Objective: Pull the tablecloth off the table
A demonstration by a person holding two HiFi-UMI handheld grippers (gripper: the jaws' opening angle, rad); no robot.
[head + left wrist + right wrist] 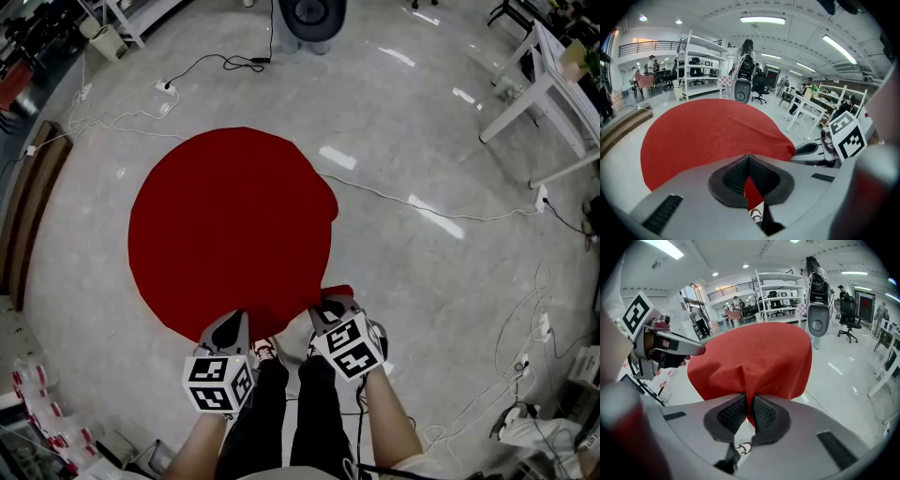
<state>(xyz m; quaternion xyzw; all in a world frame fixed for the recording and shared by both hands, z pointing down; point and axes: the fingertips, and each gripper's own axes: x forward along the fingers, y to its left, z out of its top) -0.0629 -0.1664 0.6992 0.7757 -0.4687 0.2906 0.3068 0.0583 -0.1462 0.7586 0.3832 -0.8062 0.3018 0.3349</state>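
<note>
No legible txt, labels, brands or nos. in any view.

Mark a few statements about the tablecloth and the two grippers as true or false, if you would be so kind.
1. The tablecloth is red and round. True.
2. The left gripper has its fingers wide apart, clear of the cloth. False: they are closed on its near edge.
3. The right gripper pinches a fold of the tablecloth. True.
4. Plates stand on the tablecloth. False: nothing shows on top of it.
5. A white cable lies on the floor beside the covered table. True.
</note>
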